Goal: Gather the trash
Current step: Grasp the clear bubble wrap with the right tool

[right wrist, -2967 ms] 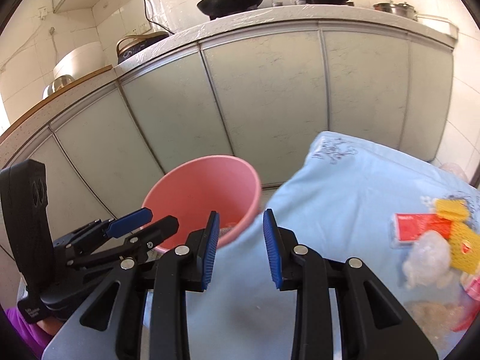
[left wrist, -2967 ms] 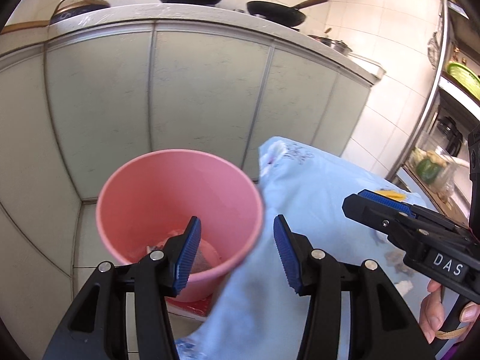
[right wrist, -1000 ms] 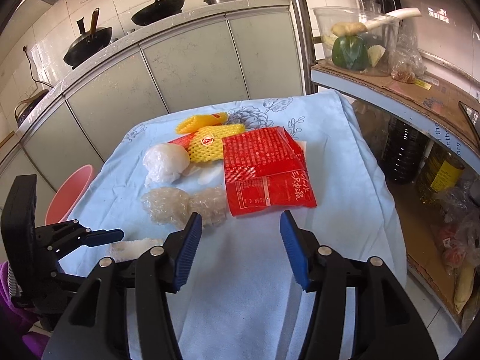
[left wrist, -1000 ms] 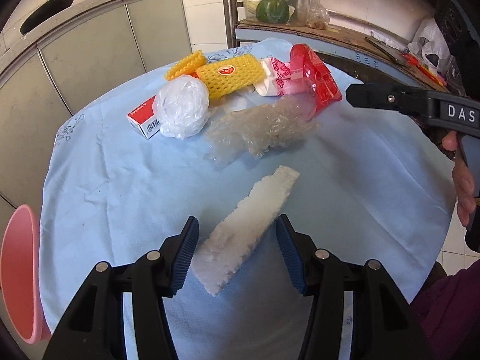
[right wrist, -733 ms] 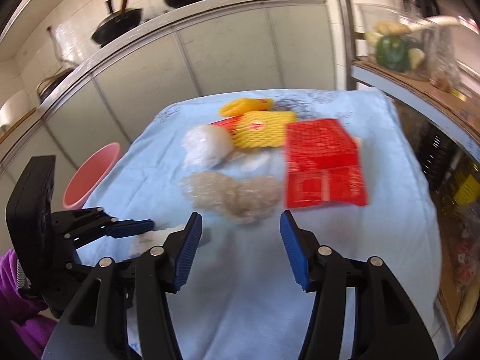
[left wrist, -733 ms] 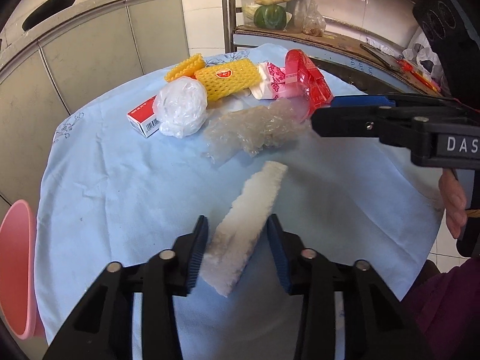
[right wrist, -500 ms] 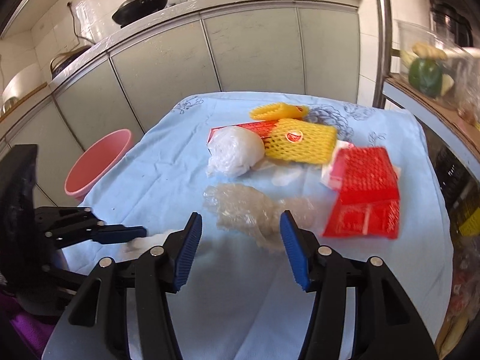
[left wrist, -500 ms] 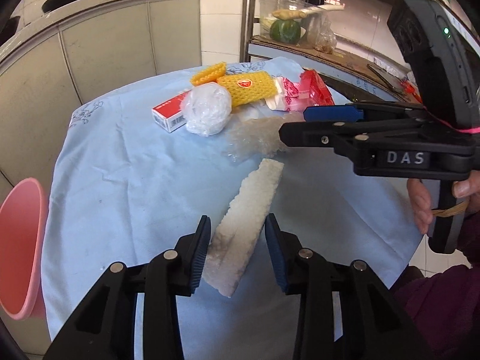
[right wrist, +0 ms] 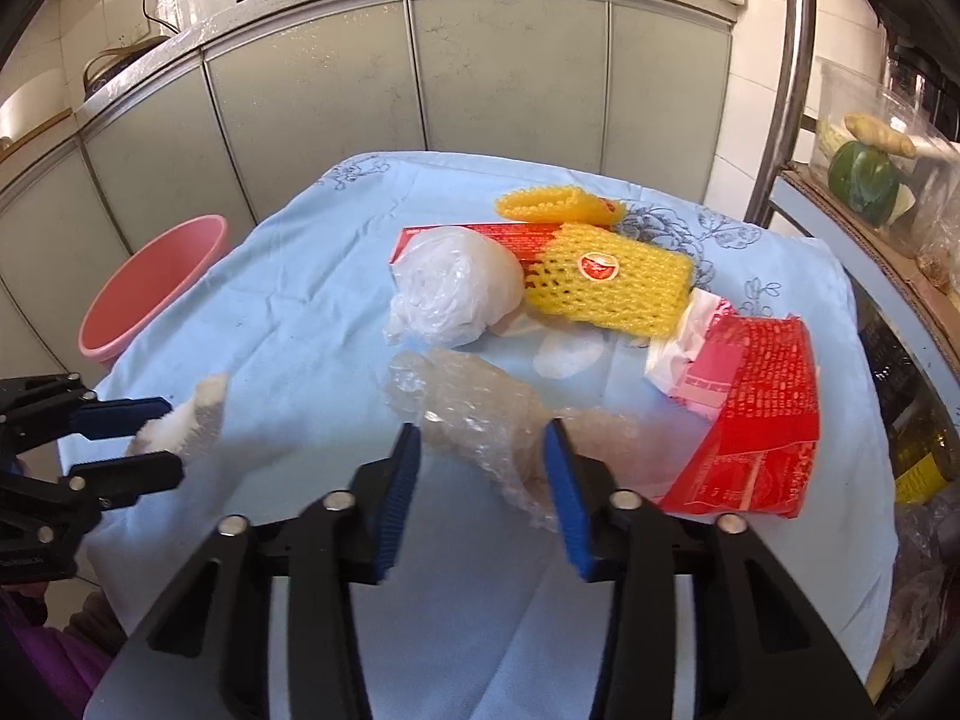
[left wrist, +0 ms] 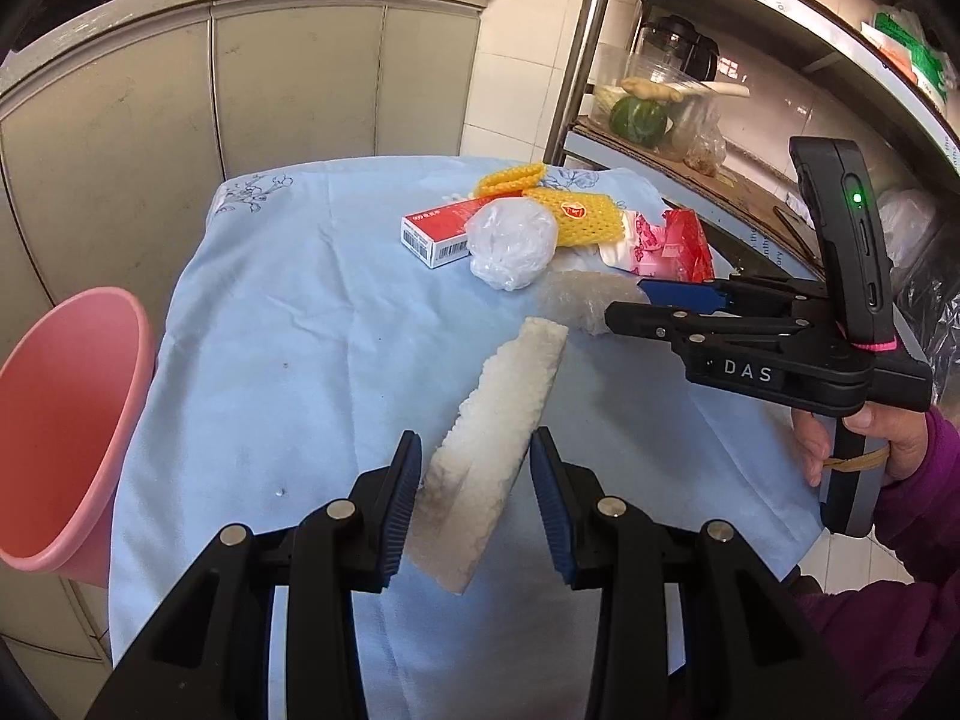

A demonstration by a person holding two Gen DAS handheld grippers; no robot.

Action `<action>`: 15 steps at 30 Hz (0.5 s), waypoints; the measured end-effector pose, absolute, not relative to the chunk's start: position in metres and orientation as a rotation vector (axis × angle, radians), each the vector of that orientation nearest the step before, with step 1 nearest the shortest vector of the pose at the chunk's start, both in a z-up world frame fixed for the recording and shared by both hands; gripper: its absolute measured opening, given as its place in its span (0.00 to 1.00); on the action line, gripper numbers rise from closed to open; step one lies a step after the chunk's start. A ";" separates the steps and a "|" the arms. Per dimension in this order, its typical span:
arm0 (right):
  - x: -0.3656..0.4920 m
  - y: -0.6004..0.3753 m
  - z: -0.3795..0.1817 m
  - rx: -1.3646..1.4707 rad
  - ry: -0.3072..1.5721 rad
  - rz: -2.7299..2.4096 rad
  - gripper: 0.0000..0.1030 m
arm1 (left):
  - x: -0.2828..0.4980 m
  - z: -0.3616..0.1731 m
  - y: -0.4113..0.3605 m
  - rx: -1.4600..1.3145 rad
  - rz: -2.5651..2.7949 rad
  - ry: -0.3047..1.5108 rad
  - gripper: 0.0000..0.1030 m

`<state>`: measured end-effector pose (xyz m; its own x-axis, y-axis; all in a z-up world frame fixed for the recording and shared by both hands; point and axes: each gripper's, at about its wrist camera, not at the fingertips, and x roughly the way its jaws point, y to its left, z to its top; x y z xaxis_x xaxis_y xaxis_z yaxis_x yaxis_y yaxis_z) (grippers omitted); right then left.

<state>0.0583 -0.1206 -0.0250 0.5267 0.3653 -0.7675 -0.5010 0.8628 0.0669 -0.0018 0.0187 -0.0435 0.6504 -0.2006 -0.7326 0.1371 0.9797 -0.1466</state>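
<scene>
My left gripper [left wrist: 474, 489] is shut on a white foam strip [left wrist: 501, 414] and holds it above the blue tablecloth [left wrist: 288, 336]. The strip also shows in the right wrist view [right wrist: 186, 420]. My right gripper [right wrist: 480, 480] is open, its jaws on either side of a crumpled bubble wrap [right wrist: 480, 414]. A pink trash bin [left wrist: 66, 438] stands beside the table's left edge. On the cloth lie a clear plastic bag ball [right wrist: 450, 288], a yellow foam net [right wrist: 606, 279], a red-and-white box [left wrist: 435, 228] and a red wrapper [right wrist: 756, 408].
Grey cabinets [right wrist: 480, 78] with pans on the counter stand behind the table. A metal shelf [left wrist: 690, 144] with vegetables and a blender stands at the right. A second yellow net [right wrist: 552, 204] lies at the back of the pile.
My left gripper has closed on the foam strip and lifted it. My right gripper has moved in low over the bubble wrap, still open.
</scene>
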 end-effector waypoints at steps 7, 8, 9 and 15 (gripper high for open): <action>0.056 -0.131 -0.019 -0.117 0.879 0.515 0.18 | -0.008 -0.036 0.030 -0.112 -0.168 0.808 0.36; 0.054 -0.132 -0.017 -0.108 0.876 0.519 0.17 | -0.010 -0.034 0.032 -0.118 -0.162 0.799 0.36; 0.053 -0.133 -0.014 -0.098 0.873 0.526 0.13 | -0.010 -0.033 0.034 -0.121 -0.157 0.793 0.36; 0.044 -0.126 0.007 -0.068 0.829 0.587 0.12 | -0.016 -0.024 0.047 -0.149 -0.118 0.745 0.36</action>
<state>0.0443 -0.1257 0.0069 0.5271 0.4646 -0.7116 -0.5162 0.8402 0.1661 -0.0164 0.0474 -0.0237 0.7291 -0.1598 -0.6655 0.0537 0.9827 -0.1770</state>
